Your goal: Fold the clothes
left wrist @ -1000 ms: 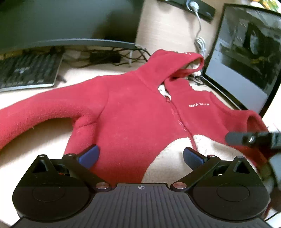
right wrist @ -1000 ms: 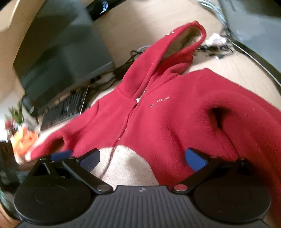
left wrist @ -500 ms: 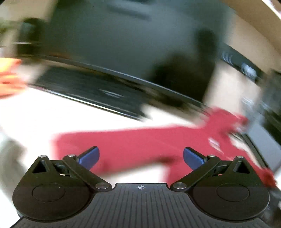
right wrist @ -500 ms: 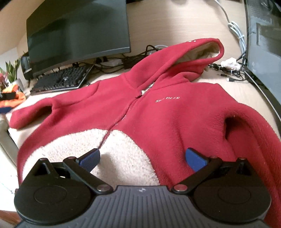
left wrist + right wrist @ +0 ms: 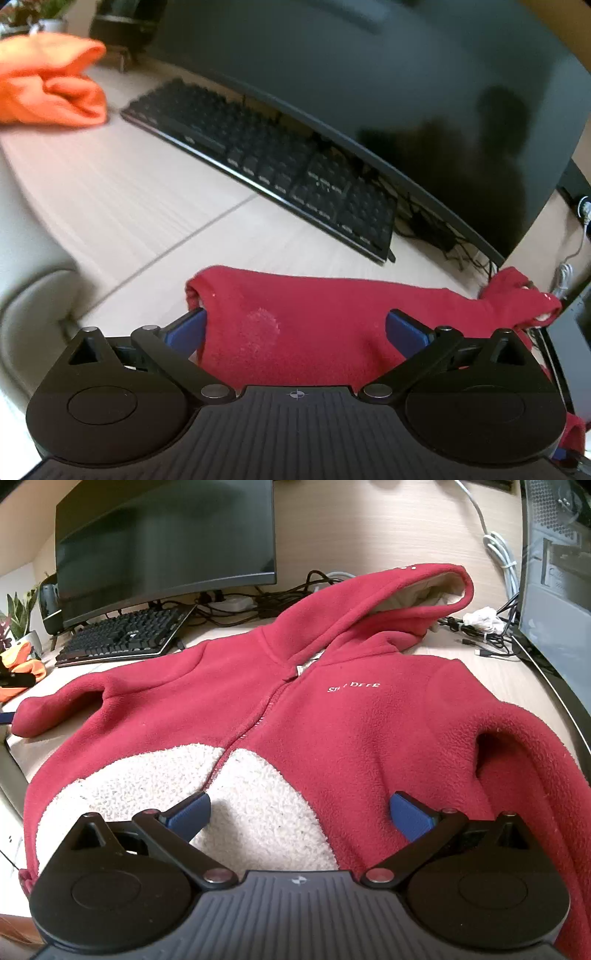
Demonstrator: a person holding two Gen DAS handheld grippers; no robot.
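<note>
A red fleece hoodie (image 5: 332, 709) with a cream lower front lies spread face up on the desk, hood toward the wall. In the left wrist view its left sleeve (image 5: 314, 317) stretches across, cuff end at the left. My left gripper (image 5: 295, 328) is open just over that sleeve, one blue finger beside the cuff. My right gripper (image 5: 299, 812) is open above the cream panel near the hem, holding nothing. The hoodie's right sleeve (image 5: 535, 760) runs down the right side.
A black keyboard (image 5: 266, 170) and a curved monitor (image 5: 369, 74) stand behind the sleeve. An orange garment (image 5: 48, 85) lies at the far left. Cables (image 5: 480, 635) and a computer case (image 5: 557, 554) sit at the back right. The desk edge (image 5: 33, 236) is at the left.
My left gripper has swung left from the hoodie's body to the end of the left sleeve. The right gripper's view has steadied over the cream hem area.
</note>
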